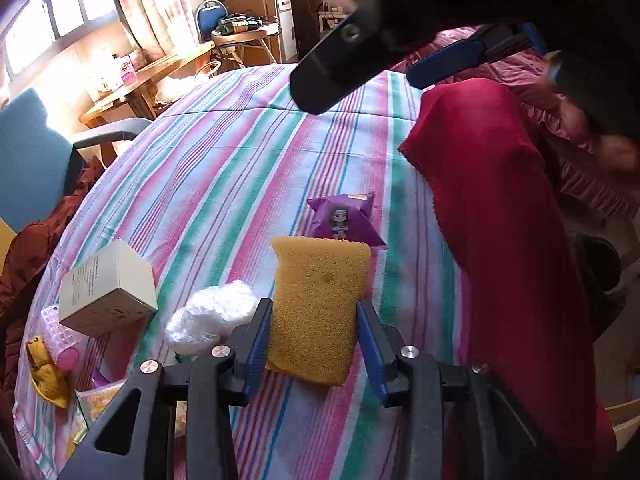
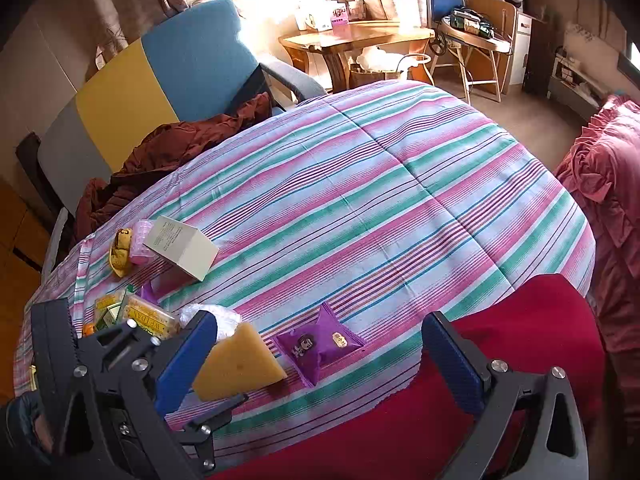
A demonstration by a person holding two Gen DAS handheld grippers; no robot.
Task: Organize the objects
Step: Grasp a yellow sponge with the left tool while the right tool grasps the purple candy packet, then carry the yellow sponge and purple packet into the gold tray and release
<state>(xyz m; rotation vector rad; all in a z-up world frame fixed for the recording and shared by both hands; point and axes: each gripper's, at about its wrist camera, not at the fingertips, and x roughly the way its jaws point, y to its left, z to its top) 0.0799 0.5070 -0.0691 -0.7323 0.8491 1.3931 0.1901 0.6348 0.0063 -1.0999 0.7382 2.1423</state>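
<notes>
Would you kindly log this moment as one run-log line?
left gripper: shut on yellow sponge | right gripper: open, empty | purple packet: on striped quilt

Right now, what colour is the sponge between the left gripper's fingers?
Yellow sponge; the left wrist view shows it best.

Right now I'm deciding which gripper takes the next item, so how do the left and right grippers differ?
The left gripper has its fingers around the yellow sponge, pressed against its sides; the right gripper holds nothing. The left's fingers sit narrow; the right's spread wide above the striped bedspread. Both have blue pads on black frames.
</notes>
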